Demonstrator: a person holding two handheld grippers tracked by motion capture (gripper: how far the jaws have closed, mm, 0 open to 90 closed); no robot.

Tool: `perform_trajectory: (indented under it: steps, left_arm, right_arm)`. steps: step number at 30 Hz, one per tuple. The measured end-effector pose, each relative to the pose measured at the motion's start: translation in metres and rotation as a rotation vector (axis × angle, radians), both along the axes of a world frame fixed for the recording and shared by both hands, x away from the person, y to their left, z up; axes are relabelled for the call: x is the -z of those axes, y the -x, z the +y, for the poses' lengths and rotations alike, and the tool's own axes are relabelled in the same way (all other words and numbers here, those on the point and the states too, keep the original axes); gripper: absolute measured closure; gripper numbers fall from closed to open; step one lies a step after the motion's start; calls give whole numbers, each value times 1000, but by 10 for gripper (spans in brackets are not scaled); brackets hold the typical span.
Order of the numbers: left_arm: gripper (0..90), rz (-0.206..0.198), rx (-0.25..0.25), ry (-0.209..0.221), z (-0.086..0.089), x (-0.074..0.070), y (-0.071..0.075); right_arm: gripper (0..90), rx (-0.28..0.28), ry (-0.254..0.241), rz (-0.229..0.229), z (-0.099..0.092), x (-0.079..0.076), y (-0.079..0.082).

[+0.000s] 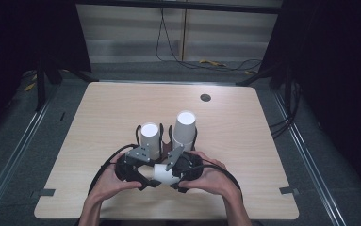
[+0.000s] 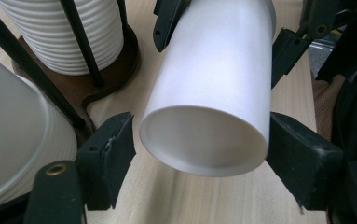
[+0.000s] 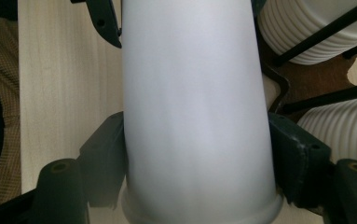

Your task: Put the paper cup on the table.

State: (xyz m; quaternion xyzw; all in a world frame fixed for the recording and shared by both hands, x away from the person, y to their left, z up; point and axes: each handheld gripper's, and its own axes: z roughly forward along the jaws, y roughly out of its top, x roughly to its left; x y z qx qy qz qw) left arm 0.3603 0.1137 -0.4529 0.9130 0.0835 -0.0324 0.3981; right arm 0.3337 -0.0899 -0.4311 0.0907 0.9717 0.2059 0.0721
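Hands [image 1: 117, 181] at six o'clock hold a white cup [image 1: 165, 173] level between both grippers.
We see our right gripper [image 3: 195, 154] clamped on the cup near its rim, and the left gripper [image 2: 199, 140] half open around the other end, one pad clear. Two cup stacks [image 1: 185, 125] stand at twelve o'clock. We judge the cup light, thin and crushable; grip it gently near the stiffer rim.

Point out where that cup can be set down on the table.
Free: the wide strip of table beyond the two cup stacks, up to the grommet hole; also the flanks left and right of the hands. Crowded: the middle, where both grippers hold the cup by the stacks.
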Motion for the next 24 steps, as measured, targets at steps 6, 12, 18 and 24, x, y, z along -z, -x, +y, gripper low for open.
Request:
perform_trajectory:
  steps: [6,12,18,24]
  left_arm:
    - [297,0,29,35,0,0,0]
    - [302,2,32,41,-2,1,-2]
    - [266,13,40,33,-8,3,-1]
    - [304,4,61,40,-9,2,1]
  right_arm:
    - [281,-11,-5,-2,3,1,-2]
    - [282,-7,-12,4,2,1,-3]
    - [281,-33,-17,7,5,1,-3]
    - [276,-26,-35,22,5,2,-2]
